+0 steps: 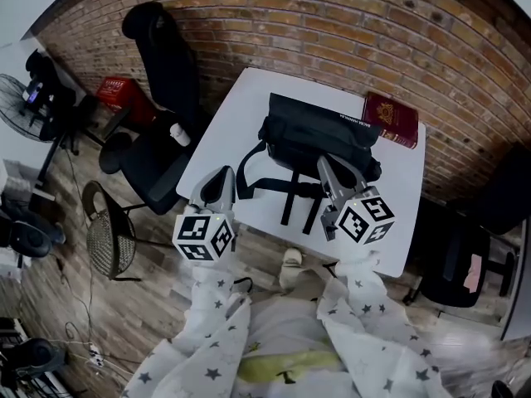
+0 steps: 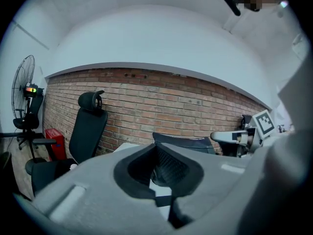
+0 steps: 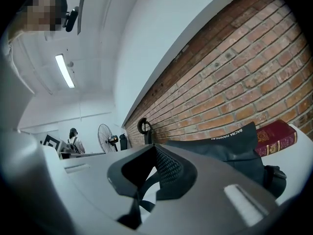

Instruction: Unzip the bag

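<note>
A black bag lies on the small white table, its straps trailing toward the near edge. My left gripper hovers over the table's near-left part, left of the straps, shut and holding nothing. My right gripper hangs above the bag's near side, also shut and empty. The left gripper view has the bag ahead beyond the closed jaws, with the right gripper to its right. From the right gripper view, the bag rises just past the closed jaws. No zipper detail can be made out.
A dark red book lies at the table's far right corner beside the bag. A black office chair stands left of the table, another chair to the right. A brick wall runs behind. A fan and red crate stand at far left.
</note>
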Available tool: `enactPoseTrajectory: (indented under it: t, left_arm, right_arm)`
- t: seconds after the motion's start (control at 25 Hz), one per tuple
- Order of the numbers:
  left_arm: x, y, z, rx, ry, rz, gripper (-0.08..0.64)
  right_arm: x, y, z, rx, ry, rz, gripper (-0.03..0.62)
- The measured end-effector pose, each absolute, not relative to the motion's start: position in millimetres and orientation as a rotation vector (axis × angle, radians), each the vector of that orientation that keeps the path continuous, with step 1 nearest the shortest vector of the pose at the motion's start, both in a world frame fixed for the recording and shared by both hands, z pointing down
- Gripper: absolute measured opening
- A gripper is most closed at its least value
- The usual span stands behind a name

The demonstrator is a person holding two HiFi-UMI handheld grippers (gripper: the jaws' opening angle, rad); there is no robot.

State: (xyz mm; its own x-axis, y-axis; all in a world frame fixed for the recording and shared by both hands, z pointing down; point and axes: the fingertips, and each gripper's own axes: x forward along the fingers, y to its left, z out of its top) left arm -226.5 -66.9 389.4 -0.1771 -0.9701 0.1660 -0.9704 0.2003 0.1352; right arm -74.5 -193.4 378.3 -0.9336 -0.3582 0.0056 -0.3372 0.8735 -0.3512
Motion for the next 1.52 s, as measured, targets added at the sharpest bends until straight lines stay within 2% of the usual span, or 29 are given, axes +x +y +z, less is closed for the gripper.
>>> enactPoseTrajectory:
  t: [0.64,0.96,1.4,1.52]
  left_arm:
    - [-257,-126,411,1.907,-2.156,0.034,-0.001]
    - [-260,-160,428,2.045,-1.959,0.102,-0.002]
    - [-261,-212,441,2.272,-1.665,0.151,0.049]
    - [-257,-222,447,2.306,-1.592,0.153,0.09]
  right_arm:
    - [-133,-200,417,-0.383,3.072,-0.654,0.009]
    - [-157,-199,449,-0.471,3.081,-0.733,0.01]
    - [-192,-196,504,-0.654,3.115,-0.839,0.117]
    - [-200,-196,513,-0.707,3.124,-0.829,0.118]
